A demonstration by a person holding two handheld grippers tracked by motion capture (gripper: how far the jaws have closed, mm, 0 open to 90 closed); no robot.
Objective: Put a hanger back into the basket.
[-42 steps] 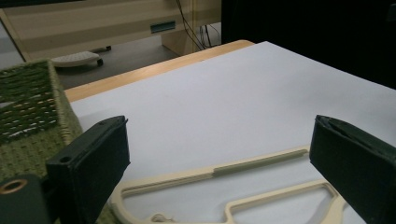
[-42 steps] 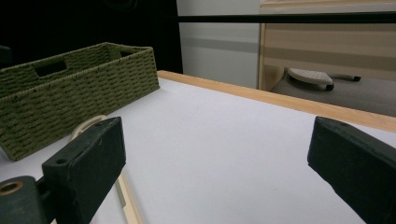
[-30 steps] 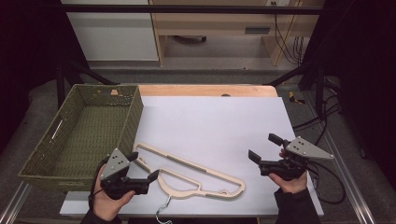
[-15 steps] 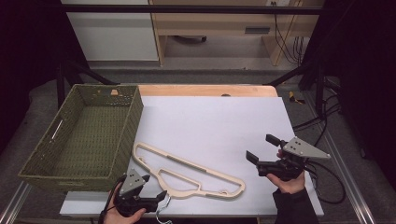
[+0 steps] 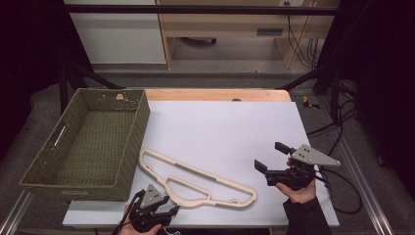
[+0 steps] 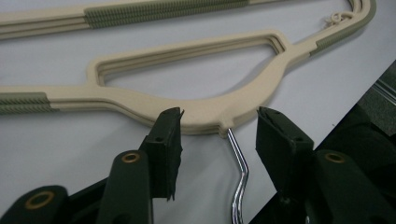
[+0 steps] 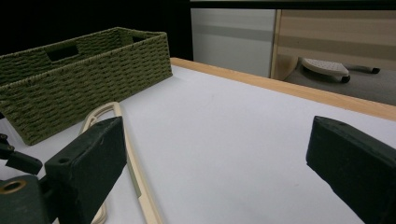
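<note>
A beige plastic hanger (image 5: 200,172) lies flat on the white table top, slanting from beside the basket toward the front. Its chrome hook (image 6: 240,172) points at the table's front edge. My left gripper (image 5: 164,208) is at that front edge, open, and in the left gripper view its two jaws (image 6: 219,119) stand on either side of the hanger's neck (image 6: 201,114), where the hook joins. To the right of the hanger, my right gripper (image 5: 269,155) is held open with nothing between its jaws (image 7: 217,135). It faces the hanger's far end (image 7: 135,172).
A green woven basket (image 5: 132,147) with nothing in it stands at the table's left, its long wall (image 7: 93,79) close to the hanger's end. A wooden strip (image 5: 215,94) runs along the table's far edge. Cables (image 5: 337,196) trail off the right side.
My left gripper has moved right and back toward the front edge, from the hanger's left end to its hook. The right gripper has barely shifted.
</note>
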